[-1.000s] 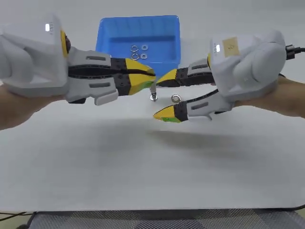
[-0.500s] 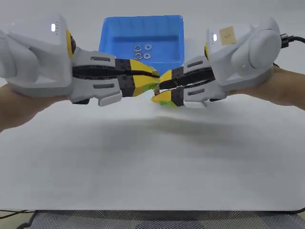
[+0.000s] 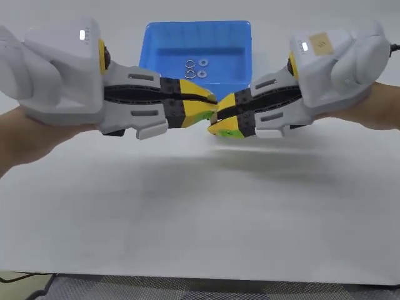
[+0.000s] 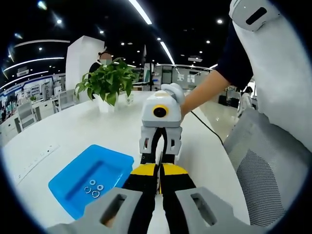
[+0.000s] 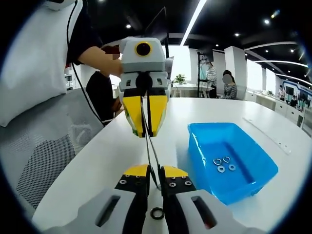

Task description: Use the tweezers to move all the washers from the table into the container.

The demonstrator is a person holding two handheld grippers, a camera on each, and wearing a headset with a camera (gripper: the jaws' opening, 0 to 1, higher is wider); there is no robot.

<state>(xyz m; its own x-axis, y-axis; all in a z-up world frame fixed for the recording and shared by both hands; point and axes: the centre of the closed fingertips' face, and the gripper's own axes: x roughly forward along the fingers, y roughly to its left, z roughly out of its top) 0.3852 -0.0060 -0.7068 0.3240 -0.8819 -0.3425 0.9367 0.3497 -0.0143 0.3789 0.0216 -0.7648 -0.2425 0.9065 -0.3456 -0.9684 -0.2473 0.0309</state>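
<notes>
The left gripper (image 3: 206, 106) and the right gripper (image 3: 224, 117) meet tip to tip above the white bench (image 3: 200, 206), just on the near side of the blue container (image 3: 161, 56). The left fingers are clamped on the tweezers (image 5: 150, 141), and the right fingers are pressed together on their thin prongs. Three washers (image 3: 197, 69) lie in the container. One more washer (image 5: 157, 213) shows below the right fingers.

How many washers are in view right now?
5. Four washers lie clustered in the blue container; one washer lies on the table under the right gripper. More may be hidden under it.
</notes>
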